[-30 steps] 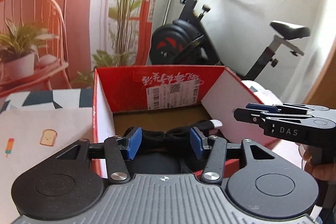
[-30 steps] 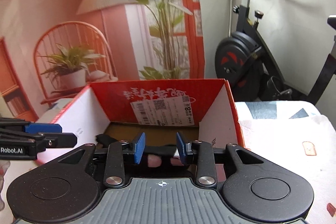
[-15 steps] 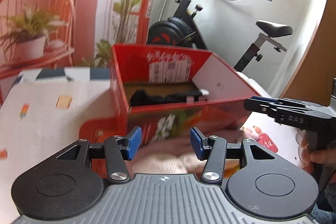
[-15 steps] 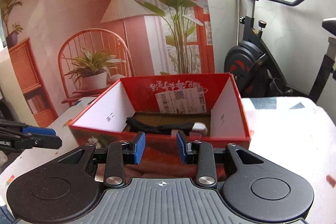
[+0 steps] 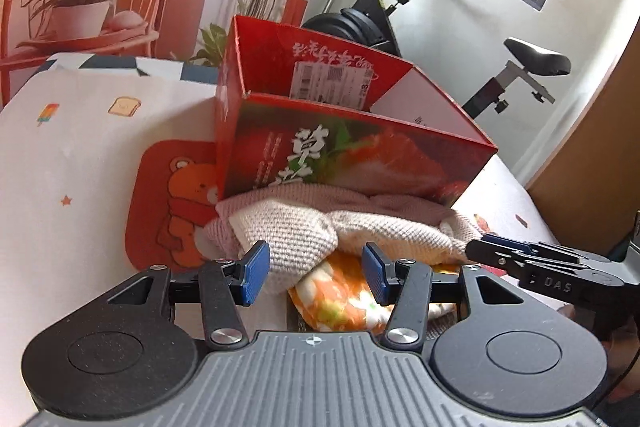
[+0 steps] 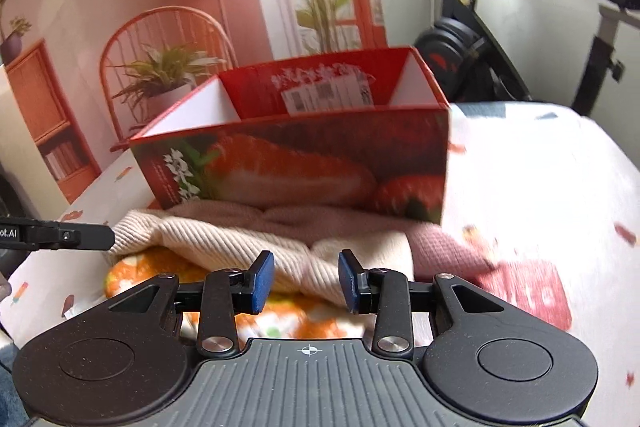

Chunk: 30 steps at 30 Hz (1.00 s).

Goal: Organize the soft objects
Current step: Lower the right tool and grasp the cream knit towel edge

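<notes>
A red strawberry-print box [image 5: 352, 155] [image 6: 300, 163] stands on the table, its inside hidden by its near wall. Against its front lies a heap of soft things: a cream knit [image 5: 296, 239] [image 6: 224, 239], a pink knit [image 5: 380, 201] [image 6: 440, 247] and an orange flowered cloth [image 5: 340, 299] [image 6: 160, 267]. My left gripper [image 5: 316, 277] hovers open just before the cream knit, pads clear of it. My right gripper [image 6: 306, 281] hangs over the same heap with its jaws opening and nothing pressed between them. Each gripper's fingers [image 5: 520, 255] [image 6: 80, 235] show side-on in the other's view.
An orange bear mat [image 5: 176, 203] lies left of the box and a red mat [image 6: 528, 291] to its right, both on the printed white tablecloth [image 5: 72, 155]. An exercise bike [image 5: 440, 7] stands behind the table.
Both grippers drew back from above the box and sank toward the heap in front of it. The black item inside the box is now hidden. The right jaws stand slightly wider.
</notes>
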{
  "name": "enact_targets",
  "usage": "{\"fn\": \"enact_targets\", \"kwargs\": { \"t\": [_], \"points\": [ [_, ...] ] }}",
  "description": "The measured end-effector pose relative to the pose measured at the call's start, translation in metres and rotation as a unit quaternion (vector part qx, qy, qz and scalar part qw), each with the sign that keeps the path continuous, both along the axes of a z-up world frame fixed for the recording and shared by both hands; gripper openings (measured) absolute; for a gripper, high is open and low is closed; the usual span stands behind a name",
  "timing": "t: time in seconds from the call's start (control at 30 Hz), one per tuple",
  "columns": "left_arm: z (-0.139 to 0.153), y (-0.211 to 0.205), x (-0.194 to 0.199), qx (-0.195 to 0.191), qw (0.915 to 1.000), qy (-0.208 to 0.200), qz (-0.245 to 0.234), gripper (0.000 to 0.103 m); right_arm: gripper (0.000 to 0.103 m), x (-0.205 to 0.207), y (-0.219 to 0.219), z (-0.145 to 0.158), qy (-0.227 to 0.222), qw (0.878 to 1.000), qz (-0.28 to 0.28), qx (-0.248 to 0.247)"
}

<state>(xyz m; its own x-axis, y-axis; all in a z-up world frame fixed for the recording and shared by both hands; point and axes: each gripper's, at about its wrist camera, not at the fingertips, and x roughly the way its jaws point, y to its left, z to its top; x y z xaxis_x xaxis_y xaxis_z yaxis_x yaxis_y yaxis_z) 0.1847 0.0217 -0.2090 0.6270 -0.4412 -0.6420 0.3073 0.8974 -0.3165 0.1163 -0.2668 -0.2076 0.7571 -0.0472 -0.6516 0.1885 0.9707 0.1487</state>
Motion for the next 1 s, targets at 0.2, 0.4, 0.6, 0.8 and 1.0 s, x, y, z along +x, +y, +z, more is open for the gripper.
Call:
{"fn": "enact_targets", "kwargs": {
  "t": [0.2, 0.4, 0.6, 0.8, 1.0],
  "points": [
    [-0.006, 0.006, 0.008, 0.002, 0.9992, 0.011, 0.037, 0.055, 0.050, -0.005, -0.021, 0.000, -0.009, 0.999, -0.034, 0.016],
    [-0.014, 0.011, 0.021, -0.012, 0.9973, 0.028, 0.068, 0.058, 0.053, 0.000, -0.047, -0.012, -0.005, 0.997, -0.067, 0.045],
    [-0.024, 0.008, 0.029, -0.061, 0.9940, 0.056, 0.071, 0.060, 0.053, 0.005, -0.064, -0.029, 0.003, 0.992, -0.085, 0.093],
    [-0.030, 0.009, 0.033, -0.081, 0.9909, 0.068, 0.083, 0.060, 0.053, 0.006, -0.068, -0.035, 0.004, 0.990, -0.085, 0.112],
    [-0.028, 0.015, 0.032, -0.097, 0.9884, 0.065, 0.097, 0.059, 0.053, 0.007, -0.070, -0.037, 0.003, 0.988, -0.086, 0.125]
  ]
}}
